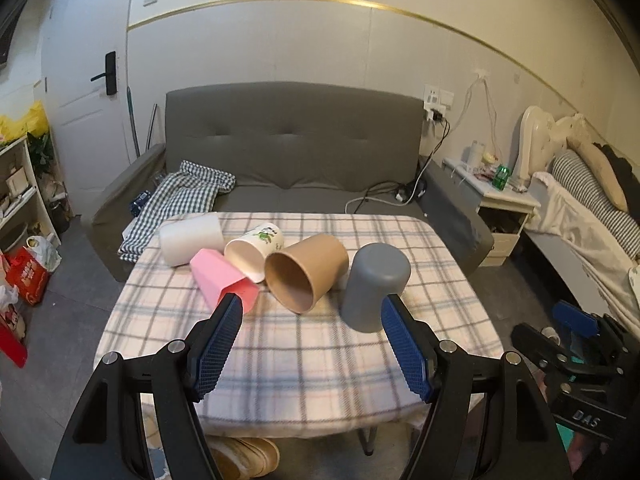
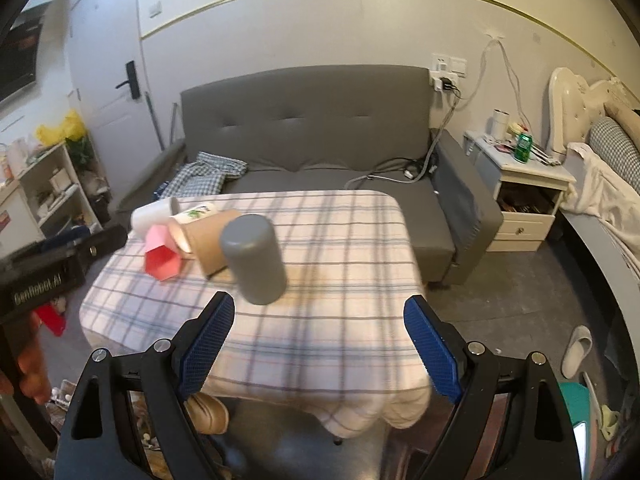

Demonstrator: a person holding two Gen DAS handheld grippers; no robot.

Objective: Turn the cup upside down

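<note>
A grey cup (image 1: 374, 286) stands upside down on the plaid-covered table (image 1: 304, 360); it also shows in the right wrist view (image 2: 254, 258). A brown paper cup (image 1: 306, 276), a pink cup (image 1: 222, 276), a white printed paper cup (image 1: 254, 250) and a white cup (image 1: 192, 238) lie on their sides to its left. My left gripper (image 1: 312, 308) is open and empty, held above the table's near part, short of the cups. My right gripper (image 2: 320, 312) is open and empty, to the right of the grey cup and nearer the front.
A grey sofa (image 1: 288, 152) with a checked cloth (image 1: 180, 200) stands behind the table. A nightstand (image 2: 528, 184) and a bed (image 2: 608, 168) are at the right. Shelves (image 1: 20, 188) and bags are at the left. Slippers lie under the table's front edge.
</note>
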